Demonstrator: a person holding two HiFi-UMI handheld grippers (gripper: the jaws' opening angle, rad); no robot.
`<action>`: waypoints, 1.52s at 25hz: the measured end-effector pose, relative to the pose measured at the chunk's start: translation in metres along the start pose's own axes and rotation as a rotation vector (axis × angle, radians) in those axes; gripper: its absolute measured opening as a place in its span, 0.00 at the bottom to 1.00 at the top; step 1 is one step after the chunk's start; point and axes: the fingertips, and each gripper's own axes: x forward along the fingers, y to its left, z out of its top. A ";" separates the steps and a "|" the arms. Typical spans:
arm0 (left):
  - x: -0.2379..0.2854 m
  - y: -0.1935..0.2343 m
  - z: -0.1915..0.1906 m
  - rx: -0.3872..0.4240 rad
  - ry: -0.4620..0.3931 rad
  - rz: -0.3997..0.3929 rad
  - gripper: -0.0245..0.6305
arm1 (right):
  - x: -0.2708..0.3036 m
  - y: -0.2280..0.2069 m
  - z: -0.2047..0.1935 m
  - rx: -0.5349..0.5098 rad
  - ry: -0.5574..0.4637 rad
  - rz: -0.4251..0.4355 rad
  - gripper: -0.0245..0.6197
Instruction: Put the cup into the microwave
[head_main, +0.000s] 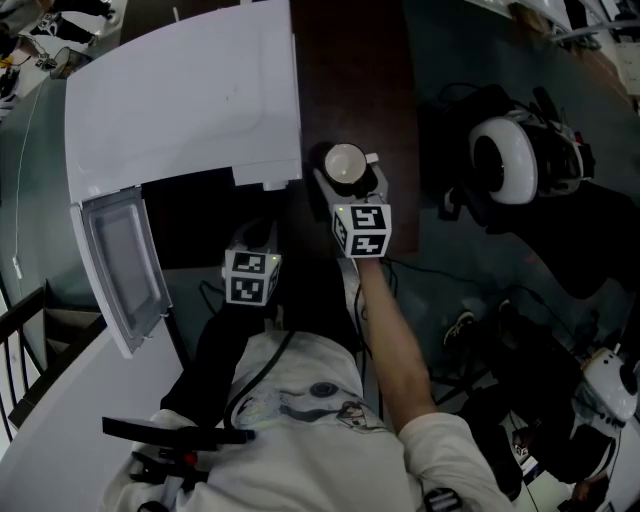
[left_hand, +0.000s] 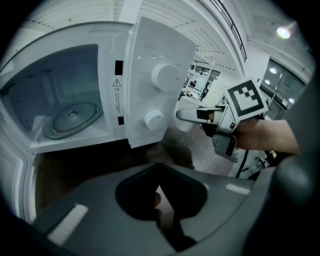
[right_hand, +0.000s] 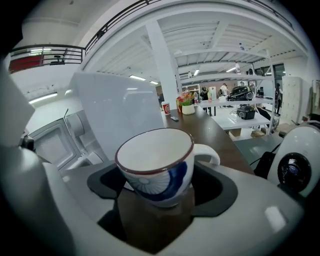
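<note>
A white cup (head_main: 345, 165) with a blue pattern and a dark red rim sits upright between the jaws of my right gripper (head_main: 350, 188), which is shut on it just right of the white microwave (head_main: 180, 100). In the right gripper view the cup (right_hand: 155, 167) fills the jaws, its handle pointing right. The microwave door (head_main: 120, 265) hangs open at the left. The left gripper view looks into the open cavity with its glass turntable (left_hand: 72, 117), and the right gripper (left_hand: 200, 116) holds the cup (left_hand: 186, 123) beside the control knobs (left_hand: 165, 77). My left gripper (left_hand: 160, 197) is low in front of the microwave, jaws together and holding nothing.
The microwave stands on a dark brown table (head_main: 350, 80) that runs away from me. A white round device with black straps (head_main: 505, 160) lies to the right over the floor. Cables and dark gear lie on the floor at lower right. Small items (right_hand: 185, 106) stand at the table's far end.
</note>
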 end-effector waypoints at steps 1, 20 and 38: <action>-0.002 0.002 0.001 -0.001 -0.005 0.004 0.04 | -0.003 0.002 0.001 -0.003 -0.005 0.001 0.66; -0.034 0.030 -0.011 -0.054 -0.065 0.039 0.04 | -0.047 0.055 -0.011 -0.053 -0.004 0.039 0.66; -0.066 0.072 -0.046 -0.148 -0.087 0.107 0.04 | -0.051 0.141 -0.039 -0.134 0.048 0.169 0.66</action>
